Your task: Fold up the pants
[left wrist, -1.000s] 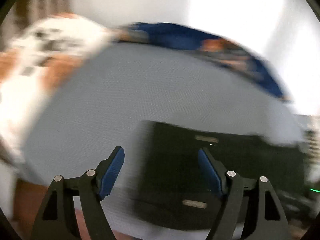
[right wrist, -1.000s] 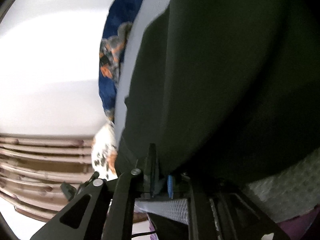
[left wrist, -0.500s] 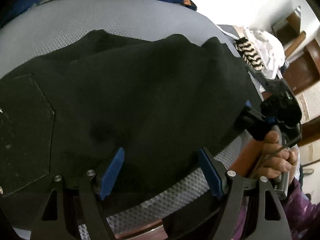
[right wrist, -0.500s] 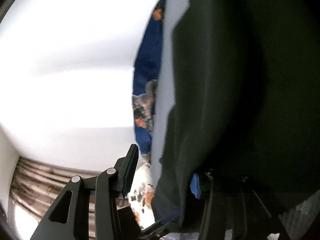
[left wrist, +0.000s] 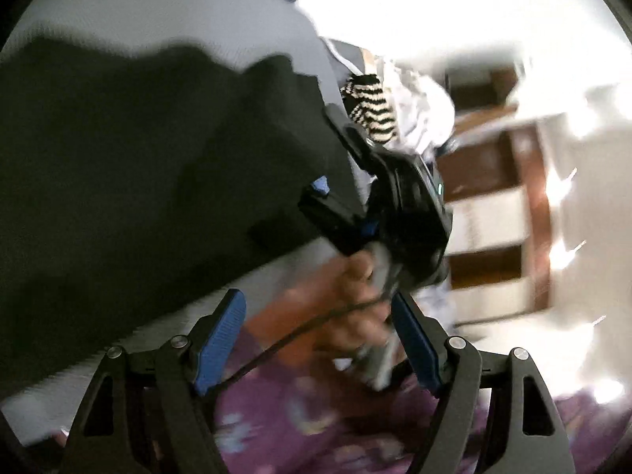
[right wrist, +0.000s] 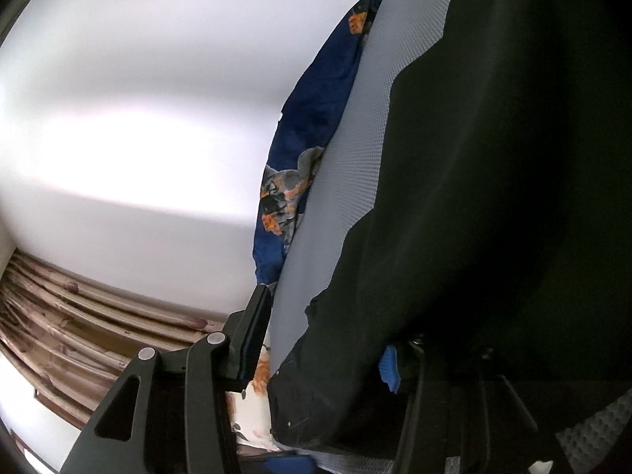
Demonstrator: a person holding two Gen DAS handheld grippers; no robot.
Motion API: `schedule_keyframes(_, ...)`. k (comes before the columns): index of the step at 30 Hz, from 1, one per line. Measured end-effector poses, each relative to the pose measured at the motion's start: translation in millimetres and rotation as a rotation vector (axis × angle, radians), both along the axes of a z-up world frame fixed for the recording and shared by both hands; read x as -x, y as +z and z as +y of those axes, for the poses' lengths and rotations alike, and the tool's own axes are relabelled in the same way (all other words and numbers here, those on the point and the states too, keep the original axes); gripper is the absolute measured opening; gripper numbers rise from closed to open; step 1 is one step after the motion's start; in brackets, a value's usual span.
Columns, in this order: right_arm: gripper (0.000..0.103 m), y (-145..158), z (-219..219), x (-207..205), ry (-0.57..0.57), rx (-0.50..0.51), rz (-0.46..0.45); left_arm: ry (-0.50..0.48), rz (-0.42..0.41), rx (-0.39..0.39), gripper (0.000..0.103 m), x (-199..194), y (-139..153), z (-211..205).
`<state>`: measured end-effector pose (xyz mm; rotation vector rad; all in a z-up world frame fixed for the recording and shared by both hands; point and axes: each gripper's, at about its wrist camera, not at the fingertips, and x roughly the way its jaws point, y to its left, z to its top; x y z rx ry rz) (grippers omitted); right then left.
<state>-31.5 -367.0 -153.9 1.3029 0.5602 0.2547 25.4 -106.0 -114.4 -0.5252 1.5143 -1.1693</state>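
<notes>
Right wrist: matte black pants (right wrist: 493, 197), mesh-textured grey surface (right wrist: 347, 181)

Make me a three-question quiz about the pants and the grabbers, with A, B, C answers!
1. Where do the pants lie?
A. on the grey mattress
B. on a chair
C. on the floor

2. What colour are the pads on the left gripper?
A. red
B. blue
C. yellow

3. How do the left gripper's jaws stand?
A. squeezed on the pants
B. shut on nothing
C. open with nothing gripped

Answers:
1 A, grey mesh shows around the black cloth.
2 B, both pads are blue.
3 C, the fingers stand wide apart and no cloth sits between them.
</notes>
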Motion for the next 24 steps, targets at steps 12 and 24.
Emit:
schedule_keyframes(12, 0.047, -3.5, -0.6, 1.1, -0.006, -0.033, -0.019, 0.393, 0.276, 0.05, 0.077, -3.2, -55.5, -4.7)
schedule_keyframes(24, 0.047, -11.7, -10.1, 5.7, -0.063, -0.13, -0.027, 0.533, 0.18, 0.006, 0.024, -11.9, -52.1, -20.1)
